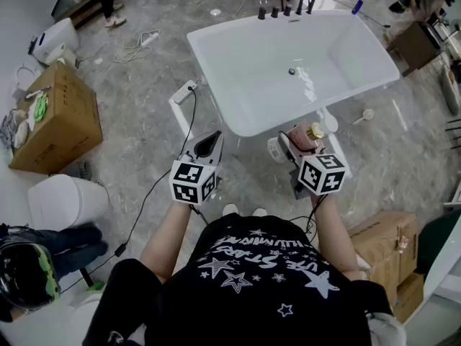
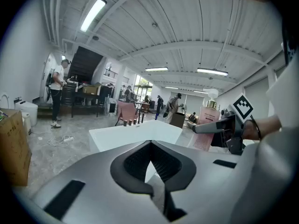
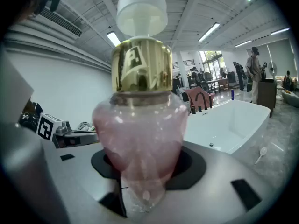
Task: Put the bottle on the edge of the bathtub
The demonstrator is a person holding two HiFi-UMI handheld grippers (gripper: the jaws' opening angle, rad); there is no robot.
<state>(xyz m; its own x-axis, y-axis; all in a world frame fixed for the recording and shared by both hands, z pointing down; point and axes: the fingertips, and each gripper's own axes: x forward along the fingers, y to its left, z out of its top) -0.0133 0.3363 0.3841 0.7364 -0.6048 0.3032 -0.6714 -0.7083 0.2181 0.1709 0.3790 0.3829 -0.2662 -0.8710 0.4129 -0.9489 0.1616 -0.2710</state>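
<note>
Right gripper pinches the bottle at its belly; glass, likely heavy, slippery, breakable. Tub at twelve o'clock. Left gripper pressed together.

The bottle is smooth translucent pink with a shiny gold metallic collar and matt white cap, the bathtub glossy white, the floor polished grey stone.
</note>
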